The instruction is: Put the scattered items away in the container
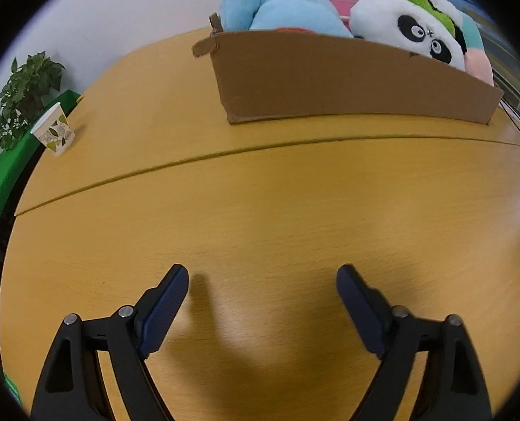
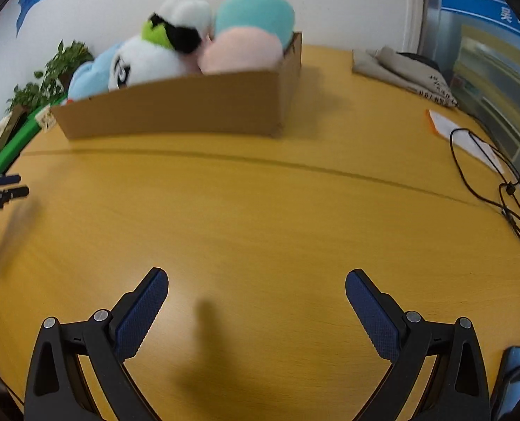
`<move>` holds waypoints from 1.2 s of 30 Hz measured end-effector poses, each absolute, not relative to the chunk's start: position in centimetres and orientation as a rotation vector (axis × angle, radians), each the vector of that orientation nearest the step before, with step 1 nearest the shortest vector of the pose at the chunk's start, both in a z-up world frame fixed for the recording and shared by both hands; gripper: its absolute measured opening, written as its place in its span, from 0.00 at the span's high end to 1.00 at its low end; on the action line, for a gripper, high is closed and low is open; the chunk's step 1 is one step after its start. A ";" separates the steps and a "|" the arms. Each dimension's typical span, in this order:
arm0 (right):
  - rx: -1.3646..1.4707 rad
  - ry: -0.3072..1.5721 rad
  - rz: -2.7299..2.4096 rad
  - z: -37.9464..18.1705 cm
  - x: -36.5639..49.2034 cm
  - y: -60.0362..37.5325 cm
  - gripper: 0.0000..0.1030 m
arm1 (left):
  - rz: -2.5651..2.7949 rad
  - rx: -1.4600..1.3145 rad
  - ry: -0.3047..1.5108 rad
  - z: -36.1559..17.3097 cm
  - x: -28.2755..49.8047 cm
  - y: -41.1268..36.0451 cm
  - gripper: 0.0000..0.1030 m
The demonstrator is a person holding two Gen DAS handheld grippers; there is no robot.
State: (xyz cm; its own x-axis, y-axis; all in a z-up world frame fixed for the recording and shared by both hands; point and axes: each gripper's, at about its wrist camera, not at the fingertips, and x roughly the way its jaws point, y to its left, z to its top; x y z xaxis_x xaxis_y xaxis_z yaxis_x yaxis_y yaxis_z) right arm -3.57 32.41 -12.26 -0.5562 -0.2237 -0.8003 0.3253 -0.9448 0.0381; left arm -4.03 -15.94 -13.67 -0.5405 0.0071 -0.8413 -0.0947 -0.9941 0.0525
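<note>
Both my left tongs (image 1: 262,275) and right tongs (image 2: 257,279) gape wide, pinching nothing. Ahead of them sits the cardboard box (image 1: 347,80), stuffed with plush toys (image 1: 410,24).

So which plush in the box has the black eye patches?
The panda, white with a green patch on its head; the light blue plush beside it and the teal-and-pink one are plain.

You are working in bright, even light that is falling from above, and soft dark shadows are lying on the table (image 1: 295,210) just ahead of each gripper's fingers. The fisheye is bending the table seam and box (image 1: 330,80) edges into curves and blackening the corners of both views. The left wrist view is staying sharp, while the right wrist view is smearing, most at its left edge
</note>
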 end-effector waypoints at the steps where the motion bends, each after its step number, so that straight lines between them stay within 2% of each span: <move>1: 1.289 0.173 -2.499 -12.8 -3.7 33.2 0.00 | 2.685 -1.470 0.115 -13.9 -4.2 -16.7 0.10; 2: 1.289 0.196 -2.496 -13.2 -3.8 33.8 0.00 | 2.669 -1.472 0.105 -14.0 -4.6 -17.4 0.00; 3: 1.277 0.246 -2.511 -13.4 -3.9 34.4 0.00 | 2.661 -1.463 0.114 -14.2 -4.9 -18.0 0.00; 8: 1.236 0.288 -2.461 -13.6 -4.7 36.6 0.00 | 2.584 -1.316 0.176 -14.1 -5.7 -20.6 0.00; 16: 1.140 0.404 -2.256 -13.7 -6.1 39.7 0.00 | 2.510 -1.281 0.225 -13.4 -8.1 -23.0 0.00; 36: 1.120 0.430 -2.224 -13.5 -8.4 39.9 0.00 | 2.486 -1.268 0.244 -12.7 -10.1 -24.0 0.00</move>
State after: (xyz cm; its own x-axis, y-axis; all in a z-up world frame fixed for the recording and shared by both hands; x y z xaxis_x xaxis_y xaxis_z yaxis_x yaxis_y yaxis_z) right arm -8.38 39.90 -13.49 -0.4598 -0.3704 -0.8071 0.6448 -0.7642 -0.0166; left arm -10.09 -23.99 -12.73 -0.5448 0.2197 -0.8093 -0.3730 -0.9278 -0.0008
